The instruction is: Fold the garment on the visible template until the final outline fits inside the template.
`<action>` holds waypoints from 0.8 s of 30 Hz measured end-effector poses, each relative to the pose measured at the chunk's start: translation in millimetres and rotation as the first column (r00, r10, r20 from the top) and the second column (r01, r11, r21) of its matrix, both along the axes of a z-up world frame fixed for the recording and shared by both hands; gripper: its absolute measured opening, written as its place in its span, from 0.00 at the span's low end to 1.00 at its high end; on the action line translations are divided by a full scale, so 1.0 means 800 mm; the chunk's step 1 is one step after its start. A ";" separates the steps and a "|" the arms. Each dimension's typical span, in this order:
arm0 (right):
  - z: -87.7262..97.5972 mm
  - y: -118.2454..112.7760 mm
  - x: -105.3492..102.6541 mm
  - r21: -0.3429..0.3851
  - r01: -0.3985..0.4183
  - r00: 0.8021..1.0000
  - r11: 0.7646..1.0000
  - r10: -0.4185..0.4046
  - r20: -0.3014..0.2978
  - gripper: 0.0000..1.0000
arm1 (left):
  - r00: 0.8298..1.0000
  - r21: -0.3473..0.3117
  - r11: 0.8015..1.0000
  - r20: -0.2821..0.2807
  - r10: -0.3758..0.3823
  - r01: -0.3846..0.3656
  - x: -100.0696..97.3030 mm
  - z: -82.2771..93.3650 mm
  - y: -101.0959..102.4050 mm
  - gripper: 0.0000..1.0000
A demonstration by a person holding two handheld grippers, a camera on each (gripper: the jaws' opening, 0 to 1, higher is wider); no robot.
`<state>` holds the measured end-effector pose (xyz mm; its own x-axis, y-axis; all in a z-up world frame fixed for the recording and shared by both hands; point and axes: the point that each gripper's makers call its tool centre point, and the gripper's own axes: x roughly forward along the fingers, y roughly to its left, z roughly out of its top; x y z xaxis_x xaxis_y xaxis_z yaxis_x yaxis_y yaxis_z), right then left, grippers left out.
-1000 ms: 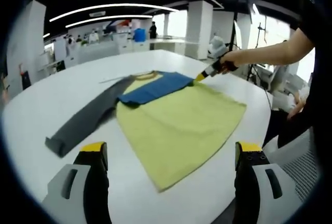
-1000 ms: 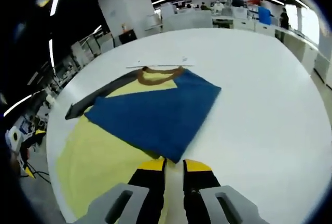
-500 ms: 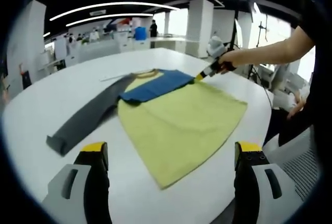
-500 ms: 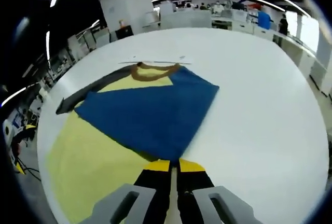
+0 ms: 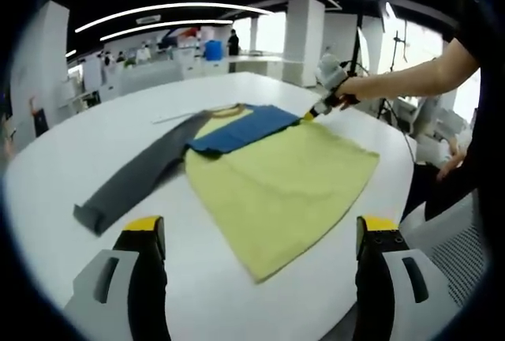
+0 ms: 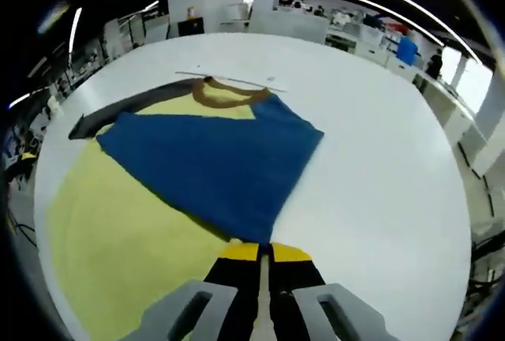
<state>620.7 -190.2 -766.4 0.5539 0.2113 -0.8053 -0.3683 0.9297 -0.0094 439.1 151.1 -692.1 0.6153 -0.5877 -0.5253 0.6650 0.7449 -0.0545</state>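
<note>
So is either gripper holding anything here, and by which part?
The right gripper is shut on the blue sleeve, pinching its end where it lies folded across the yellow body. The left gripper is open, holding nothing.

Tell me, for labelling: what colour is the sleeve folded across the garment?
Blue, clearest in the right gripper view.

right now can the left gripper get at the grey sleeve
Probably yes: the left gripper is open and free, and the grey sleeve lies flat and uncovered on the white table ahead of it.
</note>
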 end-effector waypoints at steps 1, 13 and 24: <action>-0.001 -0.004 0.001 -0.009 0.012 1.000 1.000 -0.012 0.001 0.00 | 1.000 -0.001 1.000 -0.001 0.002 -0.002 0.000 0.000 0.001 0.98; -0.005 -0.014 0.004 -0.001 0.032 0.999 0.999 -0.032 -0.009 0.00 | 1.000 0.007 1.000 0.005 0.023 -0.023 0.004 -0.001 0.008 0.98; -0.010 -0.042 0.010 0.000 0.043 0.999 0.999 -0.043 -0.024 0.00 | 0.999 0.023 0.998 0.005 0.052 -0.052 0.010 -0.003 0.018 0.99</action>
